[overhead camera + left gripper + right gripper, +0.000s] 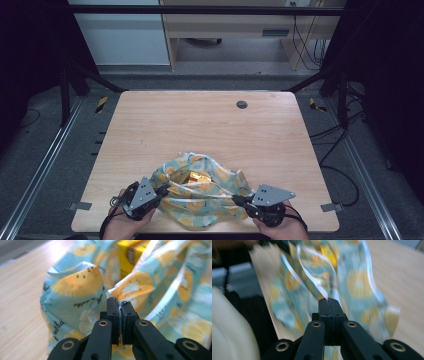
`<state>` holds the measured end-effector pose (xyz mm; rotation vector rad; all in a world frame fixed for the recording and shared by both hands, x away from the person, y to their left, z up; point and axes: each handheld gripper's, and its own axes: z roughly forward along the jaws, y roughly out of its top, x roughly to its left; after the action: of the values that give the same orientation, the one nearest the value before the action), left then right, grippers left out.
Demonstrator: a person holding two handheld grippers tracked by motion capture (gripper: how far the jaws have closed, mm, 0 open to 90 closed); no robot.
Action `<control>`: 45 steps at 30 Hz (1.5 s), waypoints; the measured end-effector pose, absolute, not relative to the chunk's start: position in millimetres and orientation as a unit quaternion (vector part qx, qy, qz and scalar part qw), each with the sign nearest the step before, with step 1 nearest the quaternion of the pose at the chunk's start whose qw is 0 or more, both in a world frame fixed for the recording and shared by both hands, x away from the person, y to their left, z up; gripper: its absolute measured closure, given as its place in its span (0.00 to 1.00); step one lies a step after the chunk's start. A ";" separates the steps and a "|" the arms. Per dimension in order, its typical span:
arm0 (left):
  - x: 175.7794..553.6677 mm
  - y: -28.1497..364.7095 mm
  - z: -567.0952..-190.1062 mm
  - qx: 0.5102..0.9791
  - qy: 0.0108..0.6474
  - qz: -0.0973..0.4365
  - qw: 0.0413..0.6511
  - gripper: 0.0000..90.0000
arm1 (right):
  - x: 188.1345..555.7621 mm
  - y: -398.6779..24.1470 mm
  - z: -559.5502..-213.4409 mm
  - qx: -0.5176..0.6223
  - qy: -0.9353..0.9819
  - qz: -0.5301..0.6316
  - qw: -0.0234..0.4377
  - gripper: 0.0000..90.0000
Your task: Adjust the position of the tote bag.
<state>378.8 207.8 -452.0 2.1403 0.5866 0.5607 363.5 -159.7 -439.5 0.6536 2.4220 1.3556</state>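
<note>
A light-blue fabric bag [200, 202] printed with yellow citrus slices lies crumpled near the front edge of the wooden table [200, 120]. Its mouth gapes upward, and a yellow box [196, 176] sits inside. My left gripper [165, 190] is at the bag's left side, shut on a fold of the rim. In the left gripper view the cloth [75, 290] is pinched between the jaws of the left gripper [119, 302], with the yellow box [130, 255] behind. My right gripper [236, 200] is shut at the bag's right side. In the blurred right gripper view the white-edged rim of the bag [359, 285] runs into the tip of the right gripper [329, 300].
A round dark grommet [241, 104] is set into the table near its far edge. Bare wood stretches behind the bag. Dark frame posts and floor rails flank the table, and cables lie on the floor at the right.
</note>
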 end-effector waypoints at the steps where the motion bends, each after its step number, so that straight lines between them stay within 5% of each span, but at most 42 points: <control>1: 377.8 207.6 -452.8 0.858 0.227 0.222 0.404 0.98 | 364.5 -160.8 -444.7 0.231 0.844 0.464 0.134 1.00; 16: 385.2 193.6 -470.8 0.898 0.200 0.205 0.333 0.98 | 386.4 -162.6 -478.4 0.285 0.869 0.390 0.107 0.99; 25: 382.7 193.4 -470.2 0.899 0.196 0.207 0.333 0.98 | 379.3 -168.9 -456.9 0.301 0.843 0.427 0.128 0.60; 30: 382.6 194.1 -469.5 0.897 0.198 0.205 0.337 0.98 | 379.4 -170.0 -431.7 0.299 0.829 0.452 0.137 0.48; 42: 379.2 191.9 -468.3 0.897 0.190 0.206 0.341 0.97 | 420.3 -122.5 -429.1 0.282 0.857 0.411 0.133 0.44; 45: 378.7 191.7 -468.0 0.897 0.191 0.206 0.342 0.98 | 429.2 -115.4 -434.3 0.278 0.870 0.387 0.129 0.59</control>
<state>378.7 191.7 -468.0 2.3311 0.4958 0.5354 429.2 -115.4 -434.3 0.8073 2.5273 1.1253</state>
